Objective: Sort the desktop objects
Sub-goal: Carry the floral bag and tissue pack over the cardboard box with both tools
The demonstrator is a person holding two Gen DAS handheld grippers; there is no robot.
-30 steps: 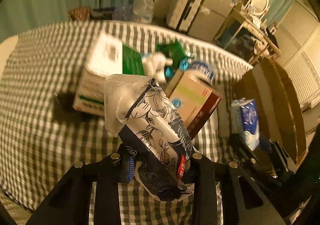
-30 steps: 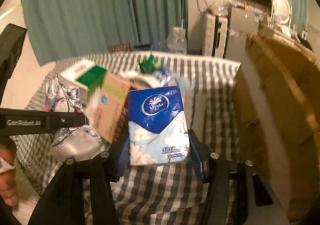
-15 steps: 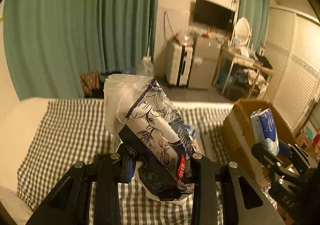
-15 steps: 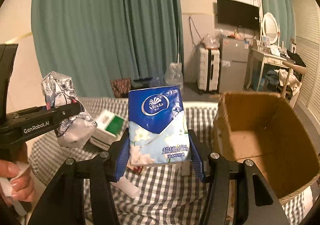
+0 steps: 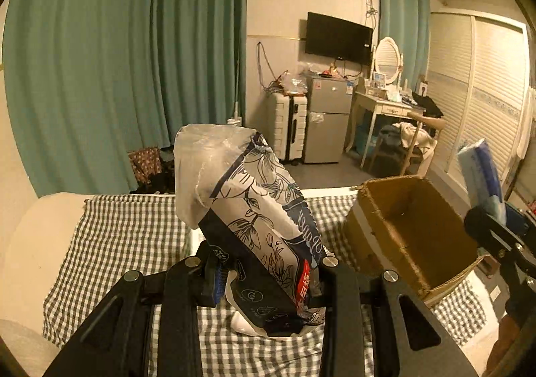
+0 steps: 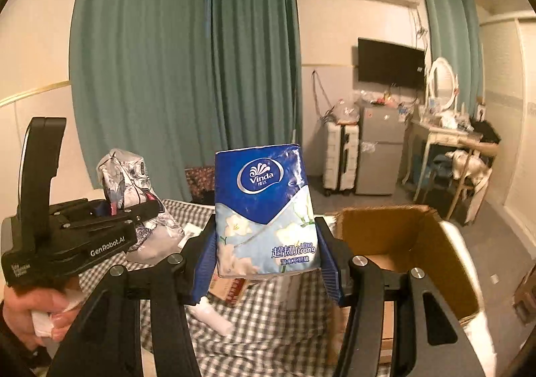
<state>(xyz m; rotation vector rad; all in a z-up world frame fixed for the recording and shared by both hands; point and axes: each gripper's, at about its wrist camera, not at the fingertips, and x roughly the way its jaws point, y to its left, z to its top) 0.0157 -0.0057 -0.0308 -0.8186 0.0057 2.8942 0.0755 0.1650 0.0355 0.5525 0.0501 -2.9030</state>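
1. Left wrist view: left gripper (image 5: pixel 268 279) clamped on a floral pack (image 5: pixel 254 223), fingers (image 5: pixel 214 279) partly closed against its lower sides. Pack held tilted above the checked cloth (image 5: pixel 127 243), clear of it. Navy and white, line-drawn flowers, a red label near the bottom, a crumpled clear plastic top.
2. Same view only: right gripper (image 5: pixel 495 229) seen side-on at the right edge, blurred, above the open cardboard box (image 5: pixel 402 233). Blue pack (image 5: pixel 479 172) seen edge-on in it.
3. Right wrist view: right gripper (image 6: pixel 268 263) about half open, blue fingers (image 6: pixel 204 259) pressed on both sides of the blue pack (image 6: pixel 264 212). Pack upright, held in the air. Front shown here: a Vinda logo, white lilies, pale lower half.
4. Same view only: a hand (image 6: pixel 30 310) on the left gripper's handle at lower left, floral pack (image 6: pixel 134 182) in its fingers; a white tube (image 6: pixel 211 313) and a carton (image 6: pixel 231 286) on the cloth (image 6: pixel 274 330); box (image 6: pixel 432 249) at right.
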